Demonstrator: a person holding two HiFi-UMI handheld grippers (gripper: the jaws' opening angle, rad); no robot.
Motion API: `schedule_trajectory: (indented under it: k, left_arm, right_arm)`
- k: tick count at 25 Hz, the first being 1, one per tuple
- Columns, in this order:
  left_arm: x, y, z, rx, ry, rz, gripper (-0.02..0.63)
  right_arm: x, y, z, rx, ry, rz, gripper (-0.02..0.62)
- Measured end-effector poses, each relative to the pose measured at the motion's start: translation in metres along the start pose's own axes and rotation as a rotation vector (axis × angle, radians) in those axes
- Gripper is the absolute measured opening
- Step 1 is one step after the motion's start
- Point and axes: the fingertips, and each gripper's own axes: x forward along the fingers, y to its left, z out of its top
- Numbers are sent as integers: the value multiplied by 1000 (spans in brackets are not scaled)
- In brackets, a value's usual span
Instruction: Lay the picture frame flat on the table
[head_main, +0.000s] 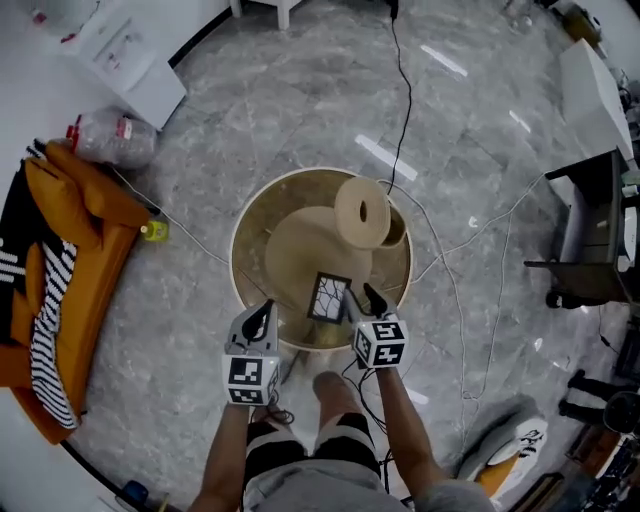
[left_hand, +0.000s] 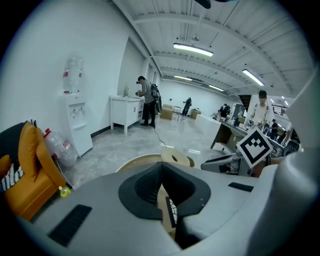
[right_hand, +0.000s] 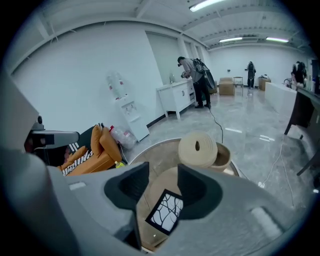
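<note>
A small black picture frame with a branch-pattern picture stands upright, leaning, near the front edge of the round wooden table. In the right gripper view the frame shows low in the gap between the jaws, and neither pad presses on it. My right gripper is open just to the right of the frame, with its left finger close to the frame's edge. My left gripper is shut and empty at the table's front left rim. From the left gripper view only the frame's edge shows.
A thick beige disc with a hole stands on edge behind the frame, beside a bowl and over a round beige mat. An orange bag, a plastic bottle and cables lie on the floor. A chair stands at right.
</note>
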Motion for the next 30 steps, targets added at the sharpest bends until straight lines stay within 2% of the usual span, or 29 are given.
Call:
schedule_trajectory:
  k: [8, 15, 23, 30]
  left_arm:
    - [-39, -21, 70, 79, -96, -55, 17]
    - [-96, -45, 109, 146, -152, -110, 17]
    - [-166, -74, 140, 233, -229, -164, 17]
    - [-222, -98, 160, 258, -300, -219, 17]
  right_arm:
    - [-77, 23, 63, -74, -143, -69, 139]
    - [-161, 57, 98, -87, -278, -137, 99]
    - [-249, 98, 112, -129, -397, -210, 54]
    - [-309, 134, 109, -156, -468, -267, 10]
